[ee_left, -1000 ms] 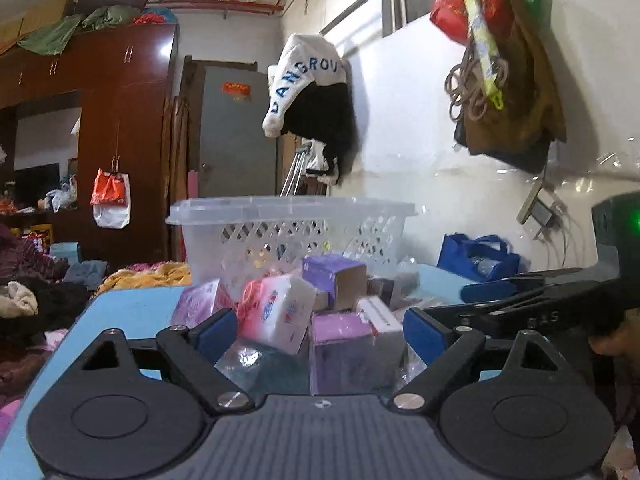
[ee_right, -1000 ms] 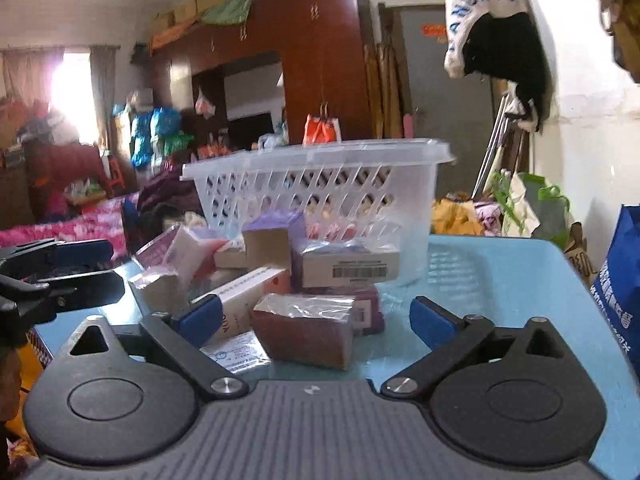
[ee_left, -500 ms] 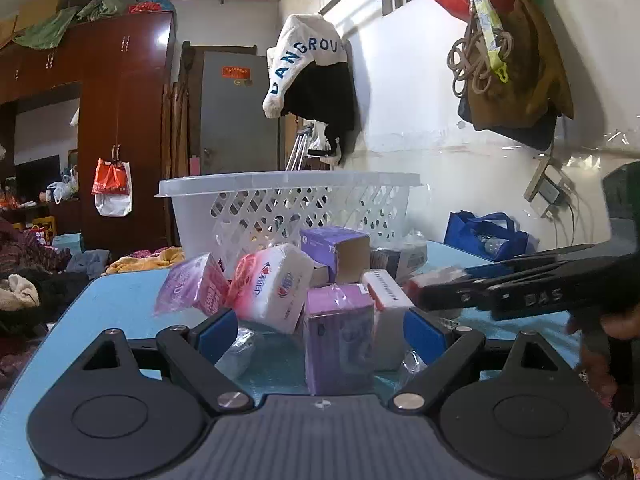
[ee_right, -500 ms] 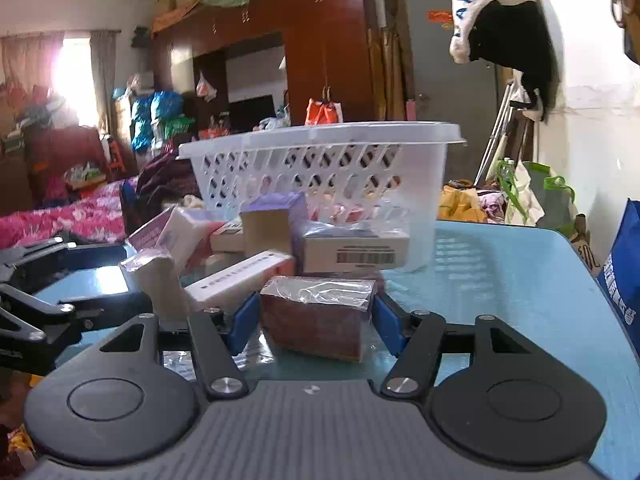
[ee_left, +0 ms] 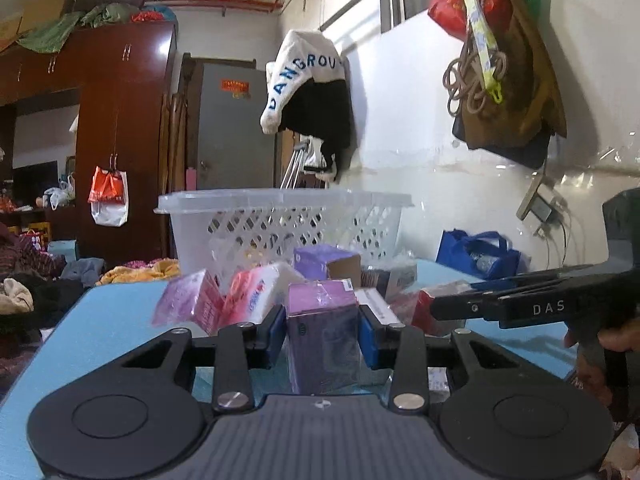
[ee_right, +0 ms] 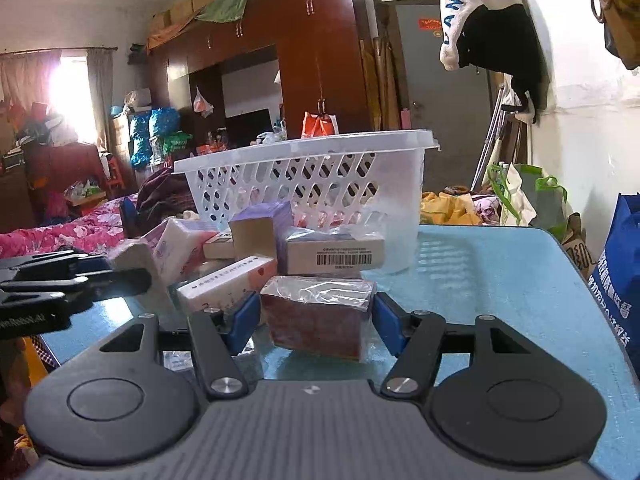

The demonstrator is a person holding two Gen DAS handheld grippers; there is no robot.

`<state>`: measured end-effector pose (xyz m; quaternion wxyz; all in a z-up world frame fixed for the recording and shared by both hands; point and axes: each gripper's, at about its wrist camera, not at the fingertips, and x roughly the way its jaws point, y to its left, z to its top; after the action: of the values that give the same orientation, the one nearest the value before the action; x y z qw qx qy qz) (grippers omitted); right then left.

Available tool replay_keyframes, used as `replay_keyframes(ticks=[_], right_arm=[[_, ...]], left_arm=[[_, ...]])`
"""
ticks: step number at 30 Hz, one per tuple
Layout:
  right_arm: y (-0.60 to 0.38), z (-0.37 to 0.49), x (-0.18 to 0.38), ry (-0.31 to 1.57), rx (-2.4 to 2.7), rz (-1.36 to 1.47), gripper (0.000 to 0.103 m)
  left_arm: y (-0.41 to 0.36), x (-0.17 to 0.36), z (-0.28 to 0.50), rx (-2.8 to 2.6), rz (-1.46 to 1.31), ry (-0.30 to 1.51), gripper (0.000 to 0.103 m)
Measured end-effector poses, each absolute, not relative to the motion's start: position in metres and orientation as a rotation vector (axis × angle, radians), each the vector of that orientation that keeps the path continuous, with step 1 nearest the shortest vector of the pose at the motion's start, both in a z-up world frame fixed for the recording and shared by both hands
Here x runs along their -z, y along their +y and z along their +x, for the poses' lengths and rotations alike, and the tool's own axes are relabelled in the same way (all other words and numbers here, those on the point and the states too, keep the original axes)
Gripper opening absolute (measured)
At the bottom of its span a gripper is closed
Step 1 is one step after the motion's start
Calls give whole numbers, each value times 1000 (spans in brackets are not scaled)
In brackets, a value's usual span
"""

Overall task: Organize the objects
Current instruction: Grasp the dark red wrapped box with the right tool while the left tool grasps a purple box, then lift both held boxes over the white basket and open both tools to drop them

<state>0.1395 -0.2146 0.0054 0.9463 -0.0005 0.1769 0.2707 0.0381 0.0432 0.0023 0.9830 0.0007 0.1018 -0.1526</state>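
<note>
A pile of small wrapped boxes and tissue packs lies on the blue table (ee_left: 100,332) in front of a white lattice basket (ee_left: 280,220). My left gripper (ee_left: 322,334) is shut on a purple box (ee_left: 322,328) standing at the pile's near edge. My right gripper (ee_right: 316,320) is shut on a dark red box (ee_right: 316,316) wrapped in clear film. The basket (ee_right: 312,176) stands behind the pile in the right wrist view too. The right gripper shows from the side in the left wrist view (ee_left: 436,308), and the left gripper in the right wrist view (ee_right: 140,276).
Pink tissue packs (ee_left: 248,296), a purple carton (ee_left: 324,260), a barcoded box (ee_right: 336,256) and a long white box (ee_right: 224,284) crowd the pile. A blue bag (ee_left: 476,252) sits at the table's right. A wall with hanging clothes is close on the right.
Both grippers closed: the left one came in and shut on the purple box, the right one tightened on the dark red box. Both cameras sit closer to the pile.
</note>
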Motion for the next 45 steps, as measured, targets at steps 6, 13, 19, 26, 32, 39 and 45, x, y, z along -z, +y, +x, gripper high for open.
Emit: replay_keyframes(ticks=[6,13,19,26,32,39,45], right_arm=[[-221,138,-9,346,-545,12,65],[-223,139,-9,345,-543,16,65],[-224,141,-8,348,-541,16,65],[-224,141,-8,348,-538,19,65],[-225,141,-9,345,-534,20,65],[-232,138,-20,315,-530,36,65],[-230,139,-48,267,-533,23,65]], left_arm=[[44,-7,34,312,3,185,42],[47,-5,37,309,-3,196,42],[49,-5,37,309,-4,196,42],[50,-6,37,304,-8,193,42],[53,-6,36,300,-12,184,42],[62,-13,32,307,-38,158,42],[72,-36,36,311,-64,119,42]])
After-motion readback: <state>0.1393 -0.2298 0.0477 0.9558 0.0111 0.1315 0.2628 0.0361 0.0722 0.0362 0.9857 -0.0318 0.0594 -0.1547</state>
